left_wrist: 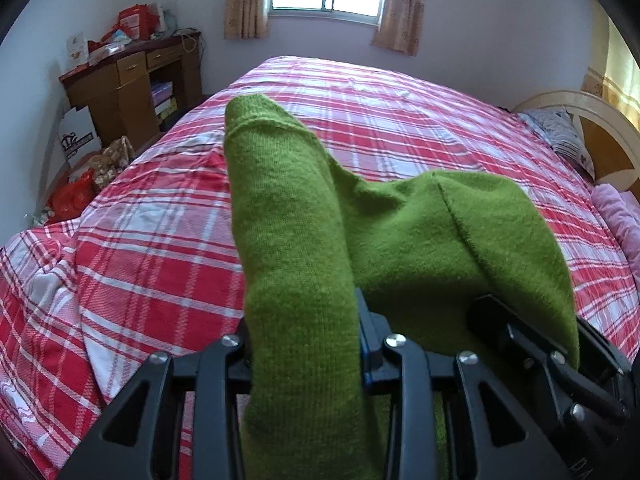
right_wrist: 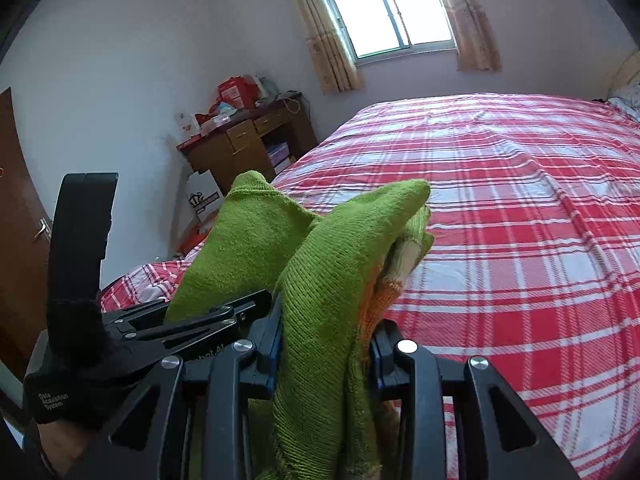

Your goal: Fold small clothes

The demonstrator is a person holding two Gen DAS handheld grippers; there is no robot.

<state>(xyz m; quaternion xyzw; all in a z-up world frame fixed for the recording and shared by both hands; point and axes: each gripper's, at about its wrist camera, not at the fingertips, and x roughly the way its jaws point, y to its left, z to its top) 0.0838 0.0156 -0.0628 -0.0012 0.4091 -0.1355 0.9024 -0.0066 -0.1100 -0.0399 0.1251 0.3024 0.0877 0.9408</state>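
Fingers of our left gripper [left_wrist: 306, 344] are clamping a thick fold of the green knit garment [left_wrist: 288, 216], and our right gripper [right_wrist: 326, 354] is pinching another bunch of it, both narrowed onto the cloth. We are holding the garment lifted above the plaid bed [left_wrist: 400, 120], its loose ends flopping forward toward 12 o'clock. We are judging it light, soft and limp, stretchy rather than slippery; it will sag wherever unsupported, so edges and corners look best for taking hold. Our right view is showing an orange and cream striped patch [right_wrist: 394, 268] at 2 o'clock of the fingers, which the left view hides. Our left view is showing pillows [left_wrist: 560, 136] and a headboard [left_wrist: 600, 120] at 2 o'clock.
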